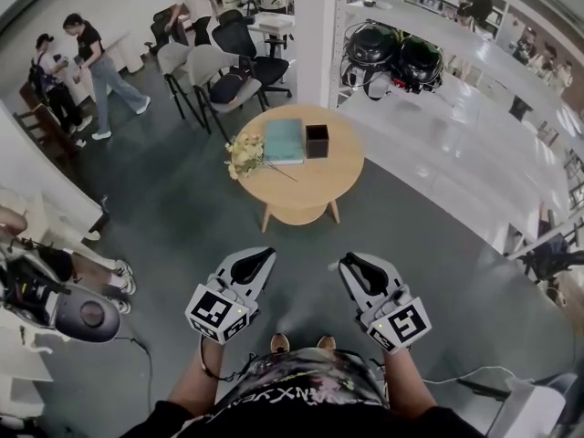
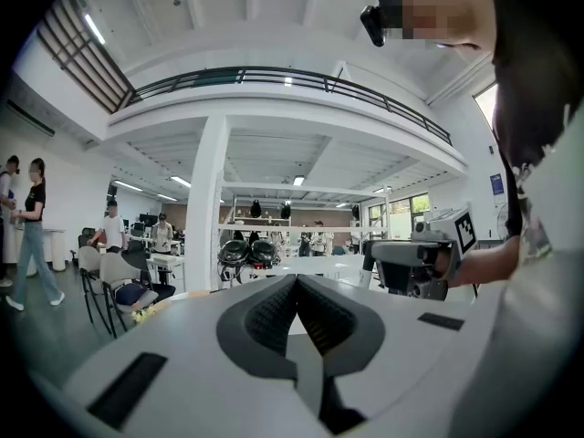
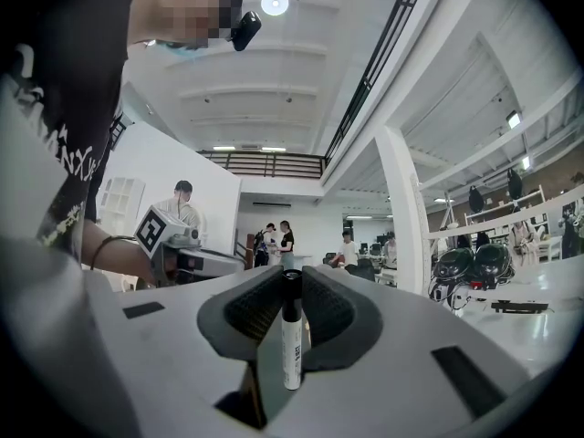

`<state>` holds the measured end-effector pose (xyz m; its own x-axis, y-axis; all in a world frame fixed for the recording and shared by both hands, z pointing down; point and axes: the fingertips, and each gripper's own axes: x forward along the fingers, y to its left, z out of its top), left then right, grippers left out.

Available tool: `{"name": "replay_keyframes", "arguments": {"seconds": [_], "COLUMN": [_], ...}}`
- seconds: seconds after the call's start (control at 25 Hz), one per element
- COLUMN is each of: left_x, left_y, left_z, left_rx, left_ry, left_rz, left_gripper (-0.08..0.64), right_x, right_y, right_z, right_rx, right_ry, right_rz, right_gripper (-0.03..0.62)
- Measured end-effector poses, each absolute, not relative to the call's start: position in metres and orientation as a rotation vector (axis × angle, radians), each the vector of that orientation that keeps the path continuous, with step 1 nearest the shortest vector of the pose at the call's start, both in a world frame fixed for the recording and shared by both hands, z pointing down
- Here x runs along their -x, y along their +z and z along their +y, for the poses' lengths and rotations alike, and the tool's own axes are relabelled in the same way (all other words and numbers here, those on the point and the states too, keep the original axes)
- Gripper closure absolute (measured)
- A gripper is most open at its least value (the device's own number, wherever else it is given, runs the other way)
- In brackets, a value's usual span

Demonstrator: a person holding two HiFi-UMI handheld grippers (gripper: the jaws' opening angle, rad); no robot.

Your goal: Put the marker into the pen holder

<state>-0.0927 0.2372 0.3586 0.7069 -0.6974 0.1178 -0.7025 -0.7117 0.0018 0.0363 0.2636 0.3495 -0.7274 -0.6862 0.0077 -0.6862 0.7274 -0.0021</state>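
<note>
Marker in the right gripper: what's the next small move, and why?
Probably carry the right gripper forward toward the round table. Its jaws are clamped on the marker, while the black pen holder stands on that table well ahead, likely beyond reach from here.

On the table [image 1: 310,197], pen holder [image 1: 317,140] sits right of book [image 1: 284,140], flowers [image 1: 245,156] left.

Teal book [image 1: 284,140] & flowers [image 1: 245,156] on rnd table [image 1: 310,190].
</note>
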Motion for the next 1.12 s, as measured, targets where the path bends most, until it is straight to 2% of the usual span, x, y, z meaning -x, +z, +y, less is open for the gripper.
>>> {"name": "replay_keyframes", "arguments": {"seconds": [0.72,1.12], "left_x": [0.030,0.013], "left_y": [0.368,0.372], "left_z": [0.291,0.306], "left_rx": [-2.842,-2.874], "left_ry": [0.167,0.213], "left_rz": [-1.233,-1.228], "left_gripper": [0.541,0.541], "right_x": [-0.099,-0.110], "right_y": [0.359,0.360], "right_z": [0.306,0.319], "right_rx": [-1.096,-1.109], "right_ry": [-0.032,-0.059], "right_rz": [-2.962,-2.979], "right_gripper": [0.526,0.526]}}
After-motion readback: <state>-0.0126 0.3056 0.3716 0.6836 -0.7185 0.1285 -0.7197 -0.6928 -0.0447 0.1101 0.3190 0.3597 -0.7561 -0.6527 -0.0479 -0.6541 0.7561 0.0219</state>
